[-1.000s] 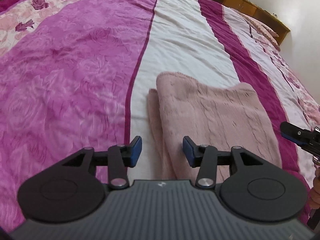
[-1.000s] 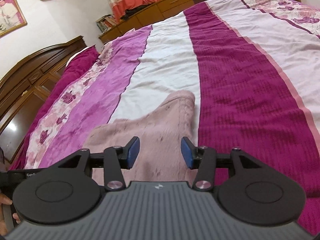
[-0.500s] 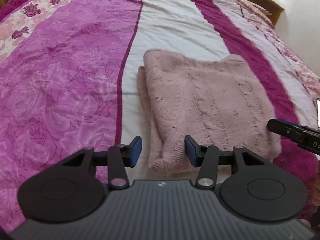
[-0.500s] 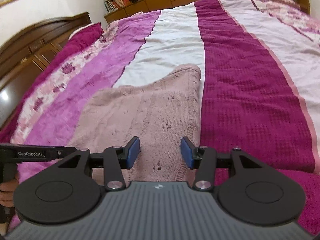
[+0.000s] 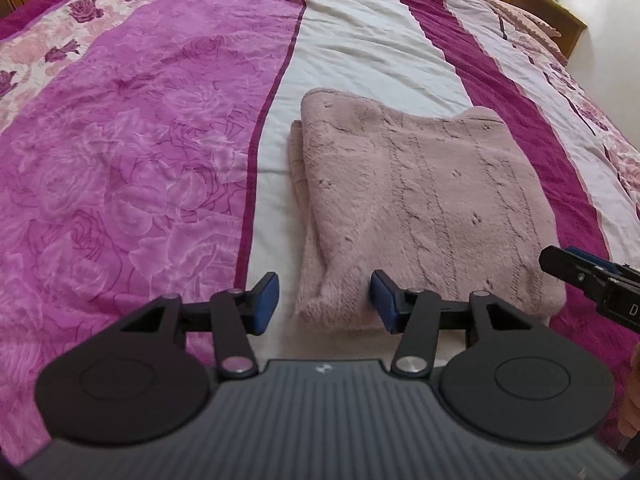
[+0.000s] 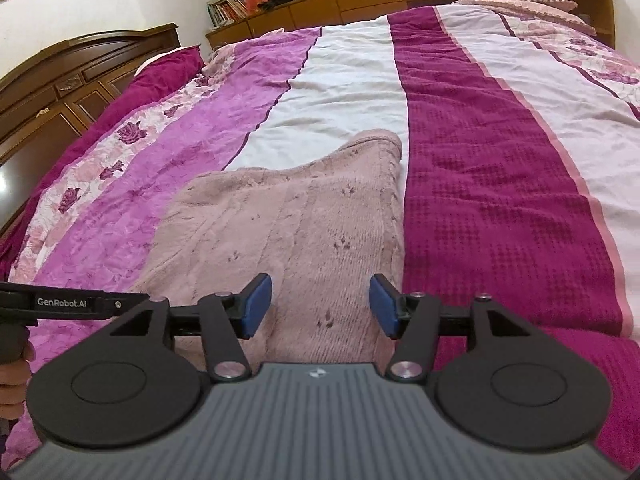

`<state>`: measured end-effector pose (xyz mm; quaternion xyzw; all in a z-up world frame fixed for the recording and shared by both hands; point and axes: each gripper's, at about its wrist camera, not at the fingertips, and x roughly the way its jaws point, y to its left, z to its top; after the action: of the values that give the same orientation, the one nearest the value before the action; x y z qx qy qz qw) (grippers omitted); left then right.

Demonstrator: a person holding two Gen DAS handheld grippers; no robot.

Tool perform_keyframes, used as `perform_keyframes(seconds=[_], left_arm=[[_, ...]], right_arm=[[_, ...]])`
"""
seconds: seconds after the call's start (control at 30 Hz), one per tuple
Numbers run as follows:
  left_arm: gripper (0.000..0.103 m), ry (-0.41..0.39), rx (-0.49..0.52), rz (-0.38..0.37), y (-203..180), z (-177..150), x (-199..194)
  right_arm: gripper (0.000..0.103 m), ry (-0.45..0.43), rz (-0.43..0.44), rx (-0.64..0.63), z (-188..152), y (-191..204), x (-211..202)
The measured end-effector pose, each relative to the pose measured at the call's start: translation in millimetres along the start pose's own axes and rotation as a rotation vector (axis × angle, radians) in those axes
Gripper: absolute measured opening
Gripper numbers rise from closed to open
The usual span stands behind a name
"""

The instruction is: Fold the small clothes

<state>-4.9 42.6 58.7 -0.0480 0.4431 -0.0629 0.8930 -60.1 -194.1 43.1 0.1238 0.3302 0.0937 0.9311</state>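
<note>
- Both tools have drawn back toward the near edge of the garment since the earlier frames, so more of it shows in each view.
- Left tool point(image 5: 325, 297): jaws spread apart, holding nothing; the near left corner of the folded pink knit garment point(image 5: 420, 208) lies between and just beyond its blue pads point(image 5: 265, 302).
- Right tool point(image 6: 320, 306): jaws likewise apart and empty, poised over the garment's point(image 6: 288, 232) near right part.
- Garment: folded into a rough rectangle, lying flat at the centre of both frames on the bed's white stripe point(image 5: 360, 44), its right edge reaching the dark magenta stripe point(image 6: 492, 184).
- Right tool's tip point(image 5: 588, 276) enters the left view at the right edge; the left tool point(image 6: 72, 302) shows at the lower left of the right view.
</note>
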Motion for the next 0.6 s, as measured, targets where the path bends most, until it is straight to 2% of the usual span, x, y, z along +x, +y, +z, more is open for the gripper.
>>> perform_keyframes(seconds=[0.07,0.23,0.4,0.6], left_arm=[[0.054,-0.005,0.002,0.006,-5,-5,-5],[0.071,-0.012,0.003,0.035,-16,-20,-14],[0.072,-0.014,0.025,0.066,-27,-31,-19],[0.072,0.01,0.03,0.058,-35,-39,-17]], right_arm=[[0.069,0.002,0.003,0.006,-4,1,-6],[0.074,0.005,-0.012,0.0,-17,5,-17],[0.08,0.014,-0.018,-0.007,-25,9,-22],[0.083,0.061,-0.028,-0.006,-31,14,-20]])
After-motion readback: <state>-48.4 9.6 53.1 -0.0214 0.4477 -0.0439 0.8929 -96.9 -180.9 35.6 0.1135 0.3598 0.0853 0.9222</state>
